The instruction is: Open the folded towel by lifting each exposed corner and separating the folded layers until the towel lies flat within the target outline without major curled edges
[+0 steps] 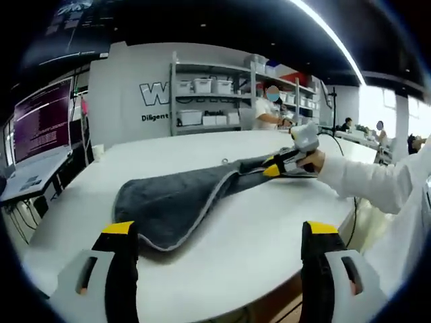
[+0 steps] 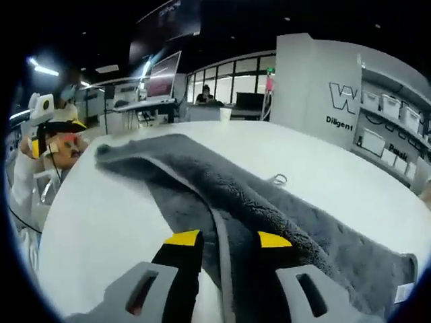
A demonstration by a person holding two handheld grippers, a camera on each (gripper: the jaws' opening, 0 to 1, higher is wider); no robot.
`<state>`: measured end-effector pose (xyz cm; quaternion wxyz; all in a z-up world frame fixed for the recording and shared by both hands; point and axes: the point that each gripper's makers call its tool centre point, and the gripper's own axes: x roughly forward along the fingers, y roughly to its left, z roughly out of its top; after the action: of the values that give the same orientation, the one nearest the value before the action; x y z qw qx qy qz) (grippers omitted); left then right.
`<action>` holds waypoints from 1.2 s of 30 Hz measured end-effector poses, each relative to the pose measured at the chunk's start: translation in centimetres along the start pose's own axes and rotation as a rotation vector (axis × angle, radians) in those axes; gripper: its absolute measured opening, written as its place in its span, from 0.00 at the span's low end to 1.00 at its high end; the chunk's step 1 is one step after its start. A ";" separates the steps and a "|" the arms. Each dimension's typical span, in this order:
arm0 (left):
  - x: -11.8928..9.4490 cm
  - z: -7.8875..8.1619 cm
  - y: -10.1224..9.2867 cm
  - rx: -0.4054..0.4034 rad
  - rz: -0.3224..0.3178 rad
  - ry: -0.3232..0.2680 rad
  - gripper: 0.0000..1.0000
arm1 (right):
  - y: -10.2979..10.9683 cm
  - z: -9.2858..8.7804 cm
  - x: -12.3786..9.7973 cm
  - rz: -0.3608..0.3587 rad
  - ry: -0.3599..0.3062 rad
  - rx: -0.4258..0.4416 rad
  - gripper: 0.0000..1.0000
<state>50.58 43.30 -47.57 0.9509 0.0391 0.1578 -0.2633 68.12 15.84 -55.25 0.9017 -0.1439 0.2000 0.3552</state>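
My left gripper (image 1: pixel 220 235) hangs back, fingers apart, empty. Beyond, the grey towel (image 1: pixel 175 202) lies folded on the white tabletop (image 1: pixel 242 249); my right gripper (image 2: pixel 228 239) clamps its edge, probably to peel layers apart.

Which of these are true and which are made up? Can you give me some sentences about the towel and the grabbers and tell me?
1. The towel is grey. True.
2. The right gripper is clamped on the towel's edge. True.
3. The left gripper is pinching the towel. False: its jaws stand wide apart with nothing between them.
4. The towel lies flat and fully opened on the white table. False: it is bunched and folded, one end lifted.
5. Shelves with white bins stand behind the table. True.
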 end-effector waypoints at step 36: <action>-1.0 -0.1 0.2 -0.017 -0.001 -0.016 1.00 | 7.2 -2.7 -10.0 0.173 0.017 -0.084 0.00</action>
<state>49.84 44.03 -47.31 0.9523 0.0288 0.1525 -0.2626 55.73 14.04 -53.89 0.8592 -0.1665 0.2041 0.4386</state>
